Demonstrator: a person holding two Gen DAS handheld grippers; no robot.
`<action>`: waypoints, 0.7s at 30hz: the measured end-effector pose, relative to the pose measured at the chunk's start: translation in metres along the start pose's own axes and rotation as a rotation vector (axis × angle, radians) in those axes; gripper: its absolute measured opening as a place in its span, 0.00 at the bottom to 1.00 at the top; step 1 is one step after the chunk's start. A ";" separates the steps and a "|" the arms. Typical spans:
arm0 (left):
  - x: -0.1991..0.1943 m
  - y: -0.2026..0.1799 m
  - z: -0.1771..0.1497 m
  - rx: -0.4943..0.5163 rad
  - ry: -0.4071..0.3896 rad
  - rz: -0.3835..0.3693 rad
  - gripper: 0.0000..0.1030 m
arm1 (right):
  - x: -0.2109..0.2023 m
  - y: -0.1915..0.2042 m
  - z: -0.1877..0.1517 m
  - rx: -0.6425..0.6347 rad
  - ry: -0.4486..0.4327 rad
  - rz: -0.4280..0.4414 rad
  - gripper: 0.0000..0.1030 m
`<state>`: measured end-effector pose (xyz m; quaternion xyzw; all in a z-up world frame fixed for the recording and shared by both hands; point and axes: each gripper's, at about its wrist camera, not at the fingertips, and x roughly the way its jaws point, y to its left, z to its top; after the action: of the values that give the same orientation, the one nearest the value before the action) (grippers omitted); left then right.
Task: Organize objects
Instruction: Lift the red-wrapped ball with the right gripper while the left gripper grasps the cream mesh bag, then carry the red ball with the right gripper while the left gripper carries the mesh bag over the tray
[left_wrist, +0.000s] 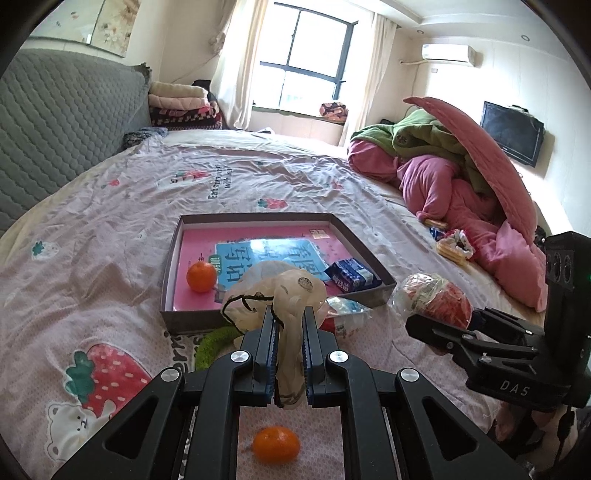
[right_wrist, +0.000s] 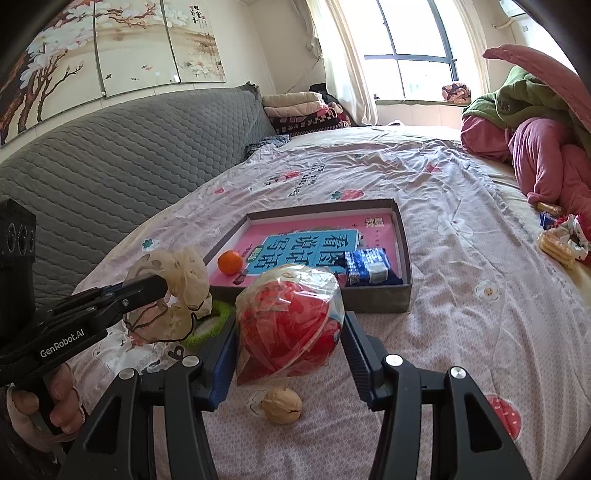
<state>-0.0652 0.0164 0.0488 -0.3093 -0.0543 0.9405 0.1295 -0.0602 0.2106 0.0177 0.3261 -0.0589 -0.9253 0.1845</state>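
Left tool (left_wrist: 290, 325): clenched tight on a crumpled cream bag (left_wrist: 280, 291) with a dark cord, pads pinching its thin neck; bunched top of the bag standing above the fingertips, tail hanging below them. Seen from the right wrist view, same tool (right_wrist: 162, 286) reaching in from the left, bag (right_wrist: 181, 280) lifted off the bed, a hand (right_wrist: 55, 398) wrapped round the grip.

Right tool (right_wrist: 290, 332): jaws part-way apart, gripping a red ball in clear wrap (right_wrist: 290, 317), pads pressed to both its sides, ball raised above the bed. In the left wrist view, that tool (left_wrist: 439, 326) at the right edge with the ball (left_wrist: 439, 297) at its tip.

On the bed (left_wrist: 92, 258), a shallow grey box (left_wrist: 184, 314) just beyond both tools. Inside: a pink book (left_wrist: 258, 247) lying flat, an orange (left_wrist: 201, 277) on its near-left part, a blue pack (left_wrist: 351, 275) at the near-right corner. Green ring (left_wrist: 216, 341) on the sheet, touching or just short of the box's near wall, partly hidden by the bag. Second orange (left_wrist: 275, 443) on the sheet under the left tool. Walnut (right_wrist: 280, 404) on the sheet under the right tool. Pink and green bedding (left_wrist: 461, 166) heaped at the far right.
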 end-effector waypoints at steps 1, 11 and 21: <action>0.000 -0.001 0.001 0.000 -0.002 0.001 0.11 | 0.000 -0.001 0.002 0.001 -0.004 -0.001 0.52; 0.006 0.014 0.029 0.009 -0.043 0.030 0.11 | 0.007 0.001 0.027 -0.030 -0.025 -0.010 0.52; 0.019 0.044 0.071 -0.012 -0.067 0.060 0.11 | 0.025 0.008 0.063 -0.067 -0.058 -0.018 0.52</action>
<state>-0.1313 -0.0220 0.0866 -0.2797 -0.0548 0.9536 0.0973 -0.1151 0.1929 0.0546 0.2934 -0.0304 -0.9374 0.1852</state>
